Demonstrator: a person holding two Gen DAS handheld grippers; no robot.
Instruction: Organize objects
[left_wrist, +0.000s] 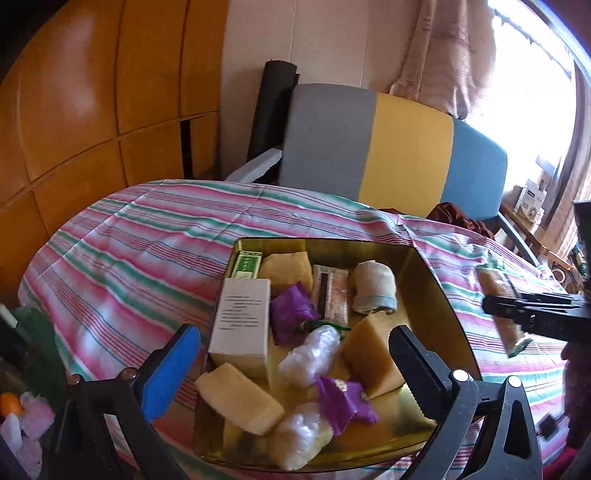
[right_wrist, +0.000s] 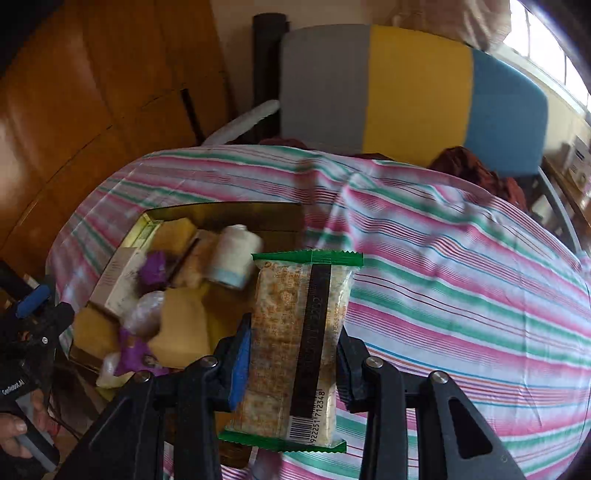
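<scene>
While the right gripper (right_wrist: 293, 365) is clamped on a snack packet (right_wrist: 295, 343) with green crimped ends, the left gripper (left_wrist: 295, 369) hangs over the gold tray (left_wrist: 436, 266) with its jaws wide apart and nothing between them.

Right wrist view: the packet stands lengthwise between the blue pads (right_wrist: 240, 369), barcode end nearest the camera, black strip running up its face. It is held clear above the striped cloth (right_wrist: 461, 277), just right of the tray's near corner.

Left wrist view: the same packet appears at the right edge, blurred, in the right gripper's jaws and off to the right of the tray.

Tray contents, left wrist view:
- white box (left_wrist: 242, 325) with printed text, at the left wall
- small green box (left_wrist: 246, 264) in the far left corner
- yellow sponge blocks (left_wrist: 286, 269), several (far side, centre right, near left)
- second snack packet (left_wrist: 330, 295), lying flat
- rolled cloth (left_wrist: 375, 288) with a pale blue end
- two purple wrapped items (left_wrist: 291, 310)
- clear plastic bundles (left_wrist: 310, 354)

The tray sits on the table under the striped cloth. Behind the table stands a chair (left_wrist: 369, 147) with a grey, yellow and blue back. A person's hand (right_wrist: 14, 432) holding the left gripper's handle shows at the lower left of the right wrist view.
</scene>
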